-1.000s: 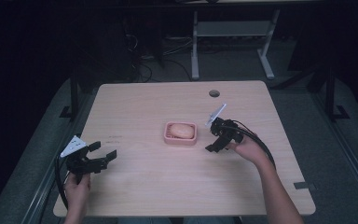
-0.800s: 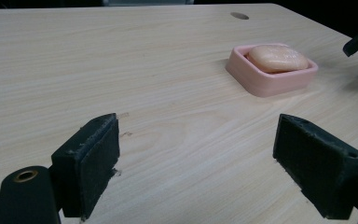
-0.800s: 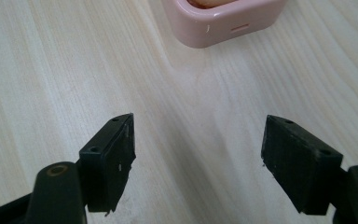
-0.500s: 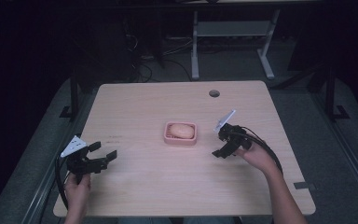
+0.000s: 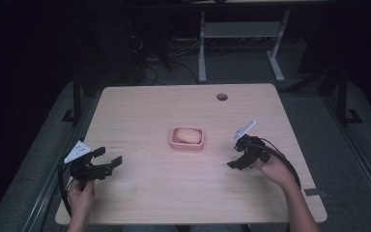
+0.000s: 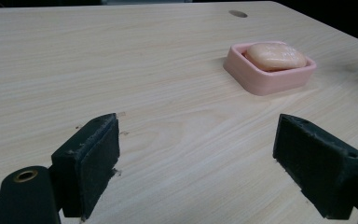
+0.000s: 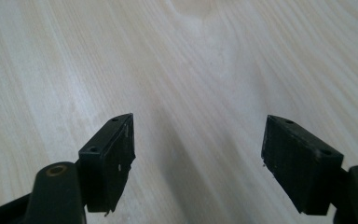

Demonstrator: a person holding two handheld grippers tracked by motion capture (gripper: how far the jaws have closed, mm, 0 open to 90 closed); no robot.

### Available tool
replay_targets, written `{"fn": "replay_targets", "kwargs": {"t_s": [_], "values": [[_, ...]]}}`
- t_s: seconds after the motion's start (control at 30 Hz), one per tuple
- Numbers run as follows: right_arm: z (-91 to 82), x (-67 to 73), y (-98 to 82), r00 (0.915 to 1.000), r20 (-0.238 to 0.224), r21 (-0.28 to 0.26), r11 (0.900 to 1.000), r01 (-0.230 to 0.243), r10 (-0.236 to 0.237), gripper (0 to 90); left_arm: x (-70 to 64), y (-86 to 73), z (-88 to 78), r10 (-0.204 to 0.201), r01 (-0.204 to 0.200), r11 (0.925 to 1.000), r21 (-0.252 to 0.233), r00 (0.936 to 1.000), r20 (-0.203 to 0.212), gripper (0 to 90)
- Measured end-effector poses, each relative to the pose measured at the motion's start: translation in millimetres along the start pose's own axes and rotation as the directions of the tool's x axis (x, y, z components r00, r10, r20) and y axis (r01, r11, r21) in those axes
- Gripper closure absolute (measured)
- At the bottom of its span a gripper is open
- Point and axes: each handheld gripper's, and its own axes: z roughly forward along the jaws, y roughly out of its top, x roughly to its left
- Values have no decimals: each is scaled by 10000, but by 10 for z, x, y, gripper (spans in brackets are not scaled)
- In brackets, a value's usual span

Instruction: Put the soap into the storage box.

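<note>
A pink soap dish [image 5: 175, 143] sits at the middle of the wooden table [image 5: 145, 106], with a pale peach bar of soap [image 5: 188, 135] lying in it. In the left gripper view the dish [image 6: 261, 84] and soap [image 6: 275, 55] lie ahead to the right. My left gripper [image 5: 107, 161] is open near the table's front left, aimed toward the dish, nothing between its jaws. My right gripper [image 5: 235, 158] hovers right of the dish, tilted down at the table. In the right gripper view its jaws stand wide apart over bare wood [image 7: 200, 84]; my right gripper [image 7: 198, 158] is open and empty.
A round cable hole [image 5: 221, 96] lies near the table's far right edge. Behind the table stand a white desk frame [image 5: 241, 34] and loose cables [image 5: 145, 67] on the dark floor. A dark tape strip [image 5: 315, 191] marks the front right edge.
My right gripper has drawn back from the dish, moving right and toward the front edge. The left gripper has stayed put.
</note>
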Motion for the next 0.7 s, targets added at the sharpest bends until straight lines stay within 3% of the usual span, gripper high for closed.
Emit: {"fn": "replay_targets", "kwargs": {"t_s": [0.33,0.7], "values": [[-40,32,-237,9986,-38,-95,9986,-530,529,252,-9,0,18,84,-84,10000,24,10000,36,142],[-91,113,-448,9971,62,-433,9962,-759,762,252,-22,-5,38,94,-95,9999,112,9999,51,142]]}}
